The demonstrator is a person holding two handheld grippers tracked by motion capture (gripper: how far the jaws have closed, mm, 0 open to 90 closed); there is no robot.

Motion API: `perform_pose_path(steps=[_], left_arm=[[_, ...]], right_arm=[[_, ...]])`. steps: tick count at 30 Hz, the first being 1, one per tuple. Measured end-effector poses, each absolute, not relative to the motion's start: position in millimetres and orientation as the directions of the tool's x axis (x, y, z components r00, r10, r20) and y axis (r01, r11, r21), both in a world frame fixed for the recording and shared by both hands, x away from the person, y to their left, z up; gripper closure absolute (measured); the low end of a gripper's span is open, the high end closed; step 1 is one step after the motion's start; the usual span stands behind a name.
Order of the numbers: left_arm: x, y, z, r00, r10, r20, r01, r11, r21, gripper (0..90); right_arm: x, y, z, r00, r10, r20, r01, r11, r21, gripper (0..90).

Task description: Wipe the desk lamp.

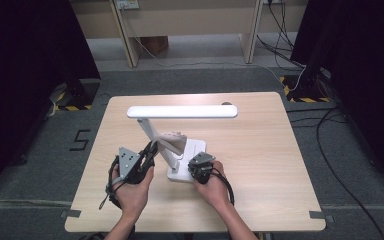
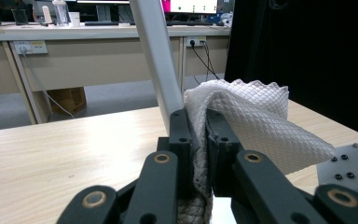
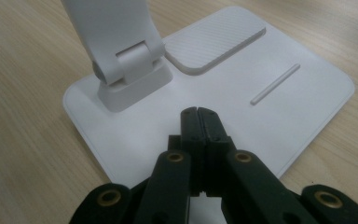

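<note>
A white desk lamp stands mid-table, with a long flat head (image 1: pixel 182 111), a slanted arm (image 1: pixel 152 137) and a flat base (image 1: pixel 192 152). My left gripper (image 1: pixel 150 150) is shut on a white quilted cloth (image 1: pixel 172 141), held against the lamp arm (image 2: pixel 156 56); the cloth (image 2: pixel 247 116) bunches up between the jaws and drapes to the right. My right gripper (image 1: pixel 201 164) is shut with nothing between its jaws, its tips (image 3: pixel 199 112) resting on or just over the lamp base (image 3: pixel 279 107), close to the hinge block (image 3: pixel 130 74).
The light wooden table (image 1: pixel 260 150) has bare room on the right and left of the lamp. Dark curtains flank the table, and cables (image 1: pixel 325 125) trail on the grey floor at the right. Wooden desk legs stand behind.
</note>
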State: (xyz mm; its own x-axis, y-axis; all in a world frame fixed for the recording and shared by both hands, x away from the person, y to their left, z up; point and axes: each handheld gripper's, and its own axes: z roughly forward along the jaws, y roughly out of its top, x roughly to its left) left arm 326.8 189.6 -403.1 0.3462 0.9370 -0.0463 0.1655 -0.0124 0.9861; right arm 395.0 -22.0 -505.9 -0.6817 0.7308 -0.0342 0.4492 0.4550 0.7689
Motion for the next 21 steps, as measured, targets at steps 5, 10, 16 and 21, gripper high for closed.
perform_pose_path(steps=[5,10,16,21], left_arm=[[327,188,-408,0.345,0.937,-0.047,0.178,-0.017,0.984,82.3],[328,186,-412,0.342,0.939,-0.049,0.185,-0.016,0.983,82.3],[328,183,-419,0.339,0.939,-0.052,0.196,-0.017,0.98,82.3],[329,181,-426,0.34,0.939,-0.06,0.21,-0.013,0.978,82.3]], right_arm=[[395,-22,-506,-0.681,0.731,-0.03,0.451,0.452,0.769,90.0],[395,-22,-506,-0.683,0.73,-0.033,0.449,0.454,0.77,90.0],[395,-22,-506,-0.681,0.732,-0.032,0.451,0.453,0.769,90.0],[395,-22,-506,-0.681,0.731,-0.034,0.449,0.453,0.77,90.0]])
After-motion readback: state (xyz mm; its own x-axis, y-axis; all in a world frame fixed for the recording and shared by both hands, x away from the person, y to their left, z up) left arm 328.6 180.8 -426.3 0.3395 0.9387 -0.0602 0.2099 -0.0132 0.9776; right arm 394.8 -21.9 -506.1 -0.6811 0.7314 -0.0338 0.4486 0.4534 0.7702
